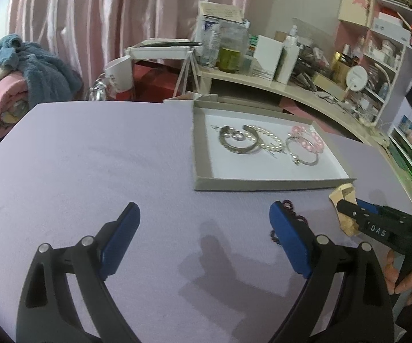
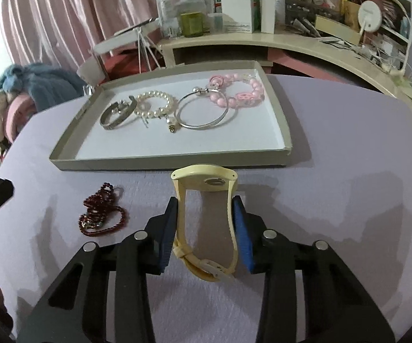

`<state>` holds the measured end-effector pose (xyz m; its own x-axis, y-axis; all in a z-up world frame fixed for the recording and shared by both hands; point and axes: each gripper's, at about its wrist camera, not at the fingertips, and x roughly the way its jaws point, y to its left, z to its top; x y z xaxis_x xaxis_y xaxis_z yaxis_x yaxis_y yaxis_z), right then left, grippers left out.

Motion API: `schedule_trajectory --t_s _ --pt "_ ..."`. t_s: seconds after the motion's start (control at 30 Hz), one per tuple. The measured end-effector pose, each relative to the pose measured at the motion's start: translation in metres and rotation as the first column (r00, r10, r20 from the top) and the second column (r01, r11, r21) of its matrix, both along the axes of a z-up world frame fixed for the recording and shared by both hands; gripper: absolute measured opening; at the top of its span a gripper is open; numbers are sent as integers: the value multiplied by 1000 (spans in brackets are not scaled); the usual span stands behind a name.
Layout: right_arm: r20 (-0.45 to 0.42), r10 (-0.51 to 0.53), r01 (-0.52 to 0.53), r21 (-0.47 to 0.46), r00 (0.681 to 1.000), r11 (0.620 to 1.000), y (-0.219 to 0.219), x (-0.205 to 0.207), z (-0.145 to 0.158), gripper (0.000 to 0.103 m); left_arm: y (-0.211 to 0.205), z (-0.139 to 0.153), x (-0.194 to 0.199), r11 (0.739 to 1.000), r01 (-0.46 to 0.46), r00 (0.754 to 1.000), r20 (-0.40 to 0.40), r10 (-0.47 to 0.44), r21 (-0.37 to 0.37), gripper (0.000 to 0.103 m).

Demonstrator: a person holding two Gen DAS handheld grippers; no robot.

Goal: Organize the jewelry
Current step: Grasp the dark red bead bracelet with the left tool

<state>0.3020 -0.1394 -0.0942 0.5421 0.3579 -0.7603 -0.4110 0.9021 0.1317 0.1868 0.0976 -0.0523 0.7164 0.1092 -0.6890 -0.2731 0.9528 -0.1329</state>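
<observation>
Sensibly, the right gripper [image 2: 204, 228] pinched the cream watch [image 2: 206, 217]; lifting it clear over the tray [image 2: 166, 163] rim mattered, left gripper [image 1: 204, 240] fingers gaping empty.

Both wrist views low over the table [image 1: 91, 157], facing the shared tray [image 2: 171, 163].

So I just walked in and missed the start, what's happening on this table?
A person is sorting jewelry into a shallow tray with two handheld tools. The right tool is shut on a cream watch, held just in front of the tray. The left tool is open and holds nothing. A dark red bead necklace lies on the purple table, outside the tray. In the tray are a silver cuff, a pearl bracelet, a silver bangle and pink bead bracelets.
</observation>
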Motion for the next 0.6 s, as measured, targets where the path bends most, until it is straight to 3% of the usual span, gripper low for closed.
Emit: schedule_trajectory --t_s 0.3,0.6 --pt "31 -50 48 51 998 998 -11 1 16 39 -39 -12 35 990 140 989 -45 -140 3 92" --pt "37 -95 92 60 995 994 -21 7 18 39 -70 -28 63 974 226 967 -122 -222 16 91"
